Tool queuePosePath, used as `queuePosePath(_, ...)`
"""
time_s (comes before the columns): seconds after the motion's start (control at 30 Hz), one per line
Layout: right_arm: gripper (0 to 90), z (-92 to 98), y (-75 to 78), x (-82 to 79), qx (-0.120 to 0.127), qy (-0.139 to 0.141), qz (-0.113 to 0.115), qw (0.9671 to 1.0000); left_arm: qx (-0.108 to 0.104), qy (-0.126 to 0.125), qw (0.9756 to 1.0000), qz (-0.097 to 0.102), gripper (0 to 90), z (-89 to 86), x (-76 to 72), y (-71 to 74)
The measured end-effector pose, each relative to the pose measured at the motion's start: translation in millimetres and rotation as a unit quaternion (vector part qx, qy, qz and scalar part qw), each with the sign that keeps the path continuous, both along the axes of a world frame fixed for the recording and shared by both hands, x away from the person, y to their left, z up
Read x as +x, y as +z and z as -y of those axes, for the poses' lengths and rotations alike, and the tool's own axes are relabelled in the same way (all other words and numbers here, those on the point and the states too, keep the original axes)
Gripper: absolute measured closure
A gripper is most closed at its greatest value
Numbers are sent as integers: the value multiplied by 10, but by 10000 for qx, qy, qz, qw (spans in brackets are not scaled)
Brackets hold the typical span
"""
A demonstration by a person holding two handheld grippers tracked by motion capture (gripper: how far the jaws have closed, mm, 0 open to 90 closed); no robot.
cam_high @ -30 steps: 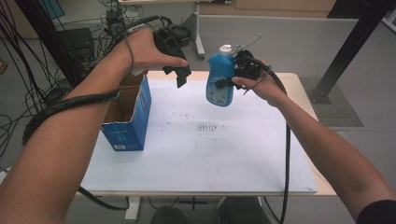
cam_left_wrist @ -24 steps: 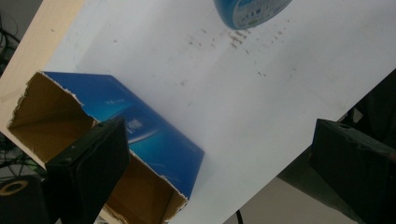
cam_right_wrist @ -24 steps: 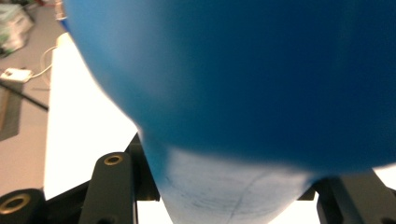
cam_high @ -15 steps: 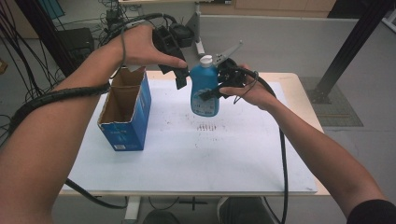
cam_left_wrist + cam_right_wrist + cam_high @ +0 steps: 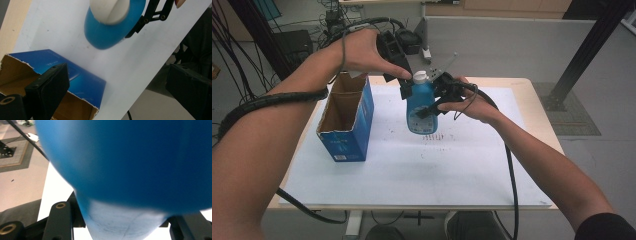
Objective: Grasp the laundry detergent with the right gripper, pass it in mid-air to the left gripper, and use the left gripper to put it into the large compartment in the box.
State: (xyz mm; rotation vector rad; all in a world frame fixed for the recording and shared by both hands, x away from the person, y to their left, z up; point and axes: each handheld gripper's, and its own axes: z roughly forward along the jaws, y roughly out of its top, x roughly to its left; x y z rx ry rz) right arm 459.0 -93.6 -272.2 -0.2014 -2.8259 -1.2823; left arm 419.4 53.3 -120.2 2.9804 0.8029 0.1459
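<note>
Two grippers met over the middle of the desk (image 5: 492, 180). The right gripper (image 5: 438, 100) had its jaws clamped on the sides of a blue bottle (image 5: 419, 107), which it held upright in the air above the white sheet that covers the desk. In the right gripper view the bottle's blue body (image 5: 130, 162) sat right against the camera, between the two black jaws. The bottle's white cap (image 5: 420, 76) pointed up, and the left gripper (image 5: 403, 85) hung just beside it, its jaws apart with nothing between them. In the left gripper view those jaws stood wide at either side, with the cap (image 5: 110, 11) and the bottle's blue shoulder seen from above, farther off. To the left of the bottle an open blue carton (image 5: 346, 117) stood on the desk, well apart from it, its torn top flaps showing brown card inside.
</note>
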Motion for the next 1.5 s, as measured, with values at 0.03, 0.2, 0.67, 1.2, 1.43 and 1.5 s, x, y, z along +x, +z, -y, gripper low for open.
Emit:
queuePosePath(0.03,435,-19,0,-16,12,41,10,10000,12,-30,10000,-14,58,7,-2,-4)
queuePosePath(0.2,435,-103,-11,-79,19,197,1,9998,48,-144,9998,-91,57,37,-3,-33)
queuePosePath(0.67,435,-177,23,-225,148,462,42,9988,97,-361,9991,-186,55,105,-54,-47)
queuePosePath(1.2,435,-150,103,-385,281,651,106,9974,82,-545,9979,-335,56,208,-122,-84)
queuePosePath(1.43,435,-156,154,-426,344,731,178,9966,124,-634,9970,-432,56,228,-134,-125)
queuePosePath(1.5,435,-156,168,-437,349,742,140,9965,100,-581,9973,-440,56,230,-139,-144)
